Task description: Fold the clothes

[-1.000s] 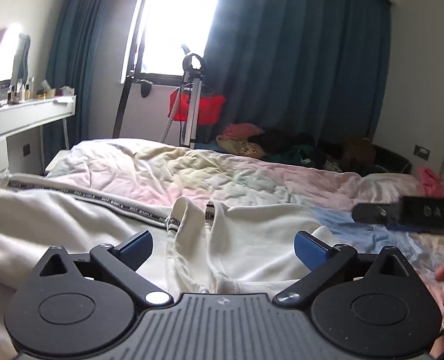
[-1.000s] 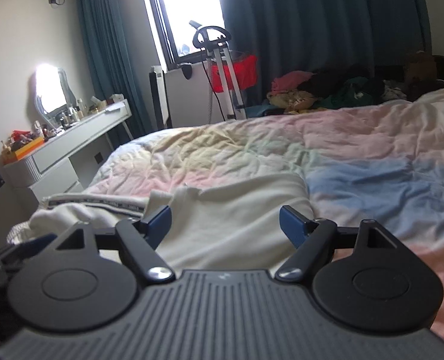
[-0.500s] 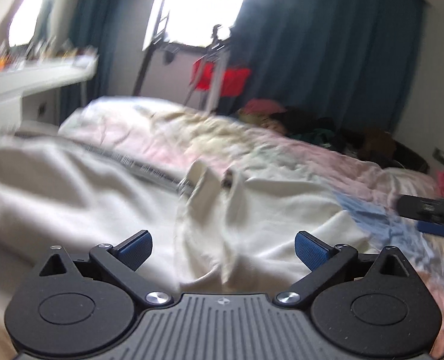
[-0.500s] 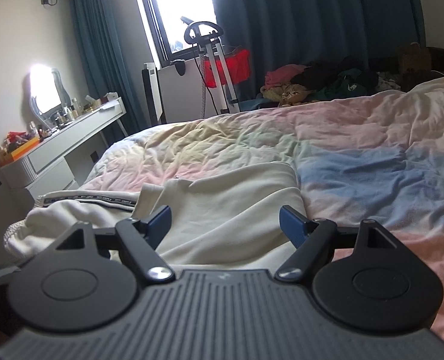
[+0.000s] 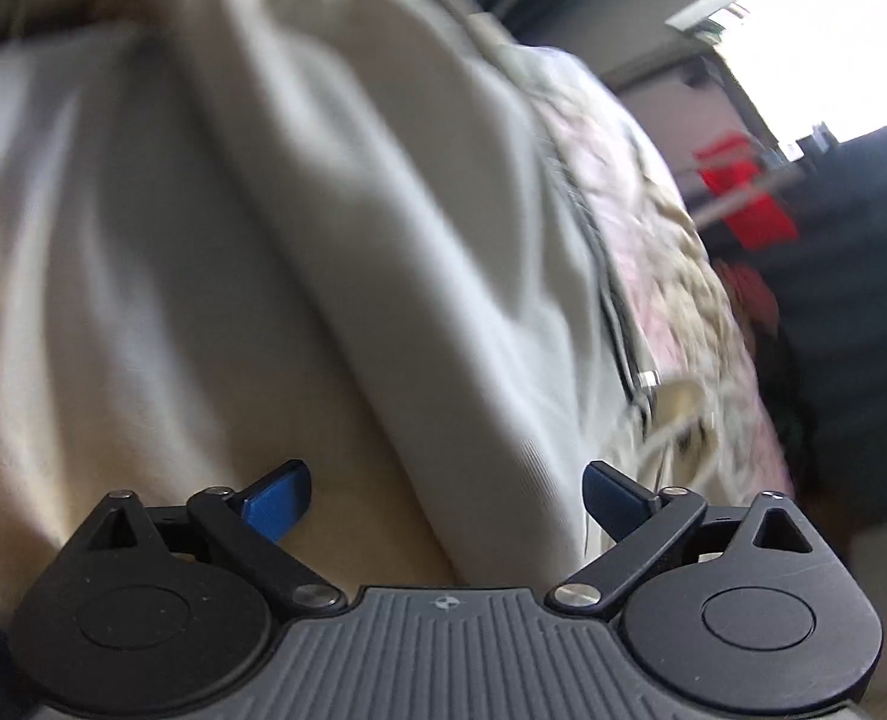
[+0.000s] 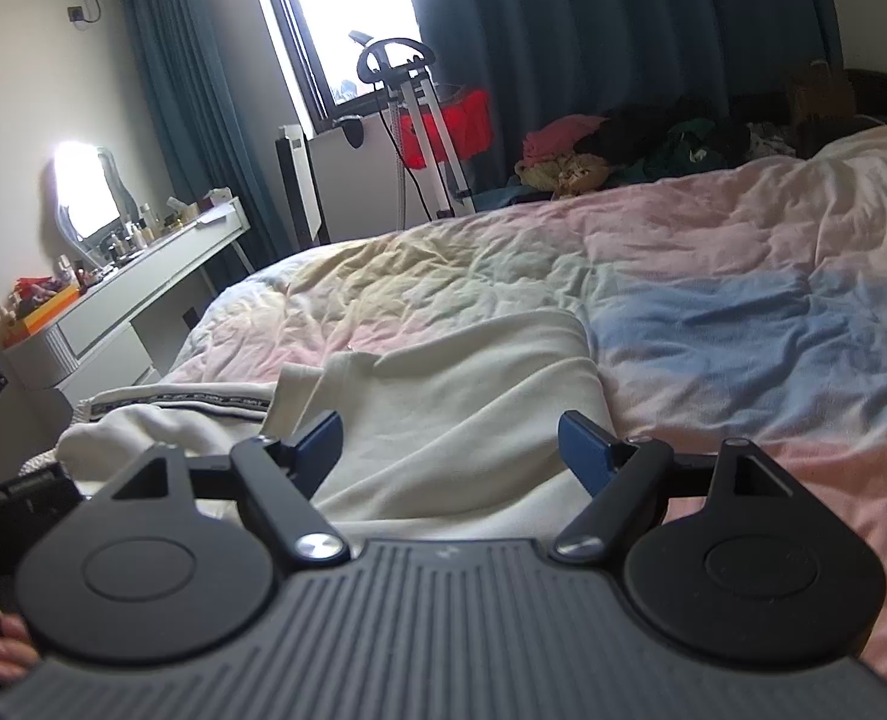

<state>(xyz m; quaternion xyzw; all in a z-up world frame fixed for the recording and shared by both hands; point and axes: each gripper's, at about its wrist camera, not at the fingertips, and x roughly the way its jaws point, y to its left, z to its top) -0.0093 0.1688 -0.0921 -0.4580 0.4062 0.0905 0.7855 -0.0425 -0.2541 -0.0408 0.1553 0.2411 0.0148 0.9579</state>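
Observation:
A cream garment [image 6: 461,396] with a dark lettered band [image 6: 185,401] lies spread on the pastel quilt [image 6: 713,276]. In the left wrist view the garment [image 5: 323,210] fills the blurred, tilted frame, its dark band [image 5: 605,294] running down the right. My left gripper [image 5: 446,495] is open and empty, close over a fold of the cloth. My right gripper [image 6: 449,450] is open and empty, just above the garment's near edge. The left gripper's body [image 6: 23,489] shows at the far left of the right wrist view.
A white dressing table [image 6: 143,288] with a mirror stands left of the bed. A metal stand with a red bag [image 6: 443,120] is by the window. A pile of clothes [image 6: 623,150] lies at the far edge before dark curtains.
My left gripper has swung left and tilted sharply, coming down close over the cream garment. My right gripper has drifted slightly; both stay open.

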